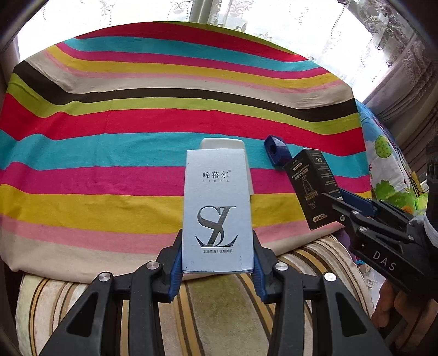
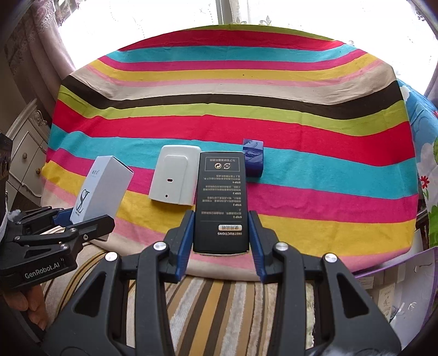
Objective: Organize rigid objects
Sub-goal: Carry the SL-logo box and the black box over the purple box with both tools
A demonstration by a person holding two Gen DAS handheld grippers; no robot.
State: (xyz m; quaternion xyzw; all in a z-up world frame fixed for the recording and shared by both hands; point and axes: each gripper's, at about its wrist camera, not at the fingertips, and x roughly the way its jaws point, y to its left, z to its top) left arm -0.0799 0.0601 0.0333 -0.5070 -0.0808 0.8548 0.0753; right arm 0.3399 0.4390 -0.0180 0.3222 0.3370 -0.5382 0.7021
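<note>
My left gripper [image 1: 217, 257] is shut on a pale blue carton [image 1: 217, 210] marked SL, held upright above the near edge of the striped cloth [image 1: 109, 123]; the carton also shows in the right wrist view [image 2: 101, 189]. My right gripper [image 2: 221, 241] is shut on a black box [image 2: 221, 202] with white instructions text; the box also shows in the left wrist view [image 1: 314, 186]. A white flat device [image 2: 175, 175] and a small dark blue box [image 2: 253, 158] lie on the cloth beyond both grippers. The white device [image 1: 221, 143] is mostly hidden behind the carton in the left wrist view.
The striped cloth [image 2: 301, 137] covers a raised surface. A beige striped cushion [image 2: 219, 301] lies below the grippers. A window with lace curtains [image 1: 246, 16] is behind. A white cabinet [image 2: 24, 158] stands at the left, and cartoon-print fabric [image 2: 427, 164] at the right.
</note>
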